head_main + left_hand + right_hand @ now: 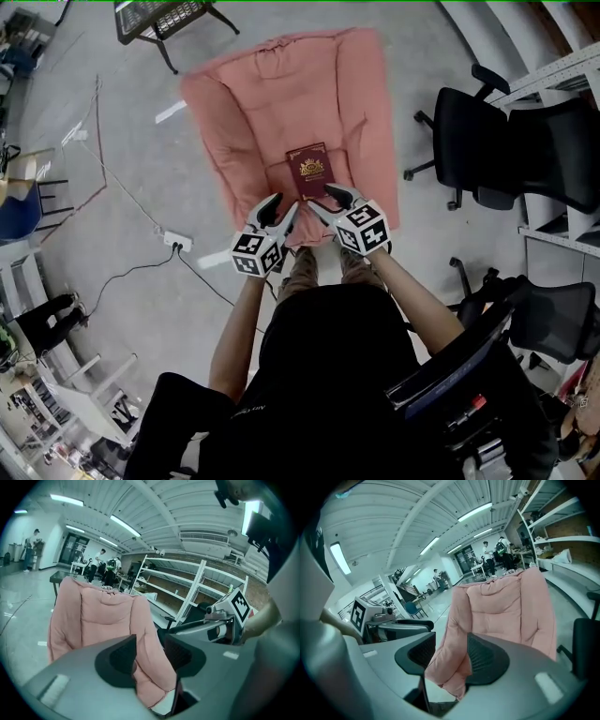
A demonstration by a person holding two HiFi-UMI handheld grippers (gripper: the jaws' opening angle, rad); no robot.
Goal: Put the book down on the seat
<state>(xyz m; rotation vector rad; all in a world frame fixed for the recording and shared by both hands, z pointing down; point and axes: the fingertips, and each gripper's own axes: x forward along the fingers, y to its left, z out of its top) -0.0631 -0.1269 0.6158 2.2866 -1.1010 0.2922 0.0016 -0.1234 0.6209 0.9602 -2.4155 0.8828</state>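
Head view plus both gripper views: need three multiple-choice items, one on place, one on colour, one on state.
1. Where is the book?
A. On the floor
B. On the seat of the armchair
C. On the office chair

2. What colour is the armchair?
A. Blue
B. Green
C. Pink

3. How do the left claw and the right claw stand?
A. Both apart, nothing pressed between the pads
B. Both shut on the book
C. Left shut, right apart

Answers:
1. B, the head view shows the dark red cover lying on the seat cushion, just ahead of both claws.
2. C, the padding is pink in all three views.
3. A, each gripper view shows a gap between the pads with only the armchair's cushion seen through it.
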